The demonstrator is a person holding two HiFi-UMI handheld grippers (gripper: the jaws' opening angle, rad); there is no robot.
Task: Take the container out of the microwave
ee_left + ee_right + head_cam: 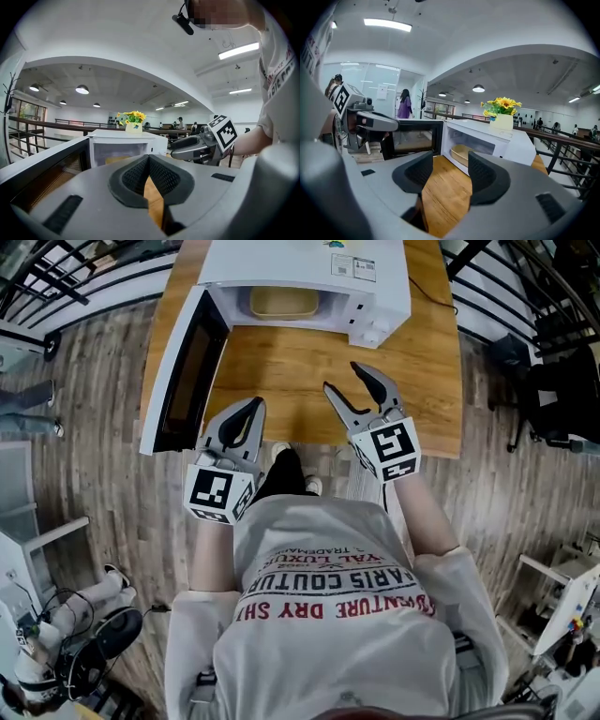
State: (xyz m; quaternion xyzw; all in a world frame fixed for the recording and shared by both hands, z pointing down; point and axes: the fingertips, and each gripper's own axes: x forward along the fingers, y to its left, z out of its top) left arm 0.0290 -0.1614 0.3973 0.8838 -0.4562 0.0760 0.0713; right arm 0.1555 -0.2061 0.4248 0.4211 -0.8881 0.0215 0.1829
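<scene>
We hold both grippers above the wooden table (281,362), in front of the open microwave (309,268). Our left gripper (253,409) has its jaws pressed together on nothing; our right gripper (342,376) has them spread, with nothing between. The tan container (283,303) sits inside the cavity, its far part hidden under the microwave's top.

We can read print only on the person's T-shirt (337,592), head view, upside down & partly cut off by folds: "ARIS COUTUR", "YAL LUXUR", "TRADEMAR" in dark letters, "VENTURE DRY SH" in red below. Two stickers (352,266) on top of the microwave (281,263) carry print, too small to read. Left marker cube (217,491) & right marker cube (394,446) show b/w square codes only. Red letters on the sleeve (276,75) in left gripper view: can't make out.
</scene>
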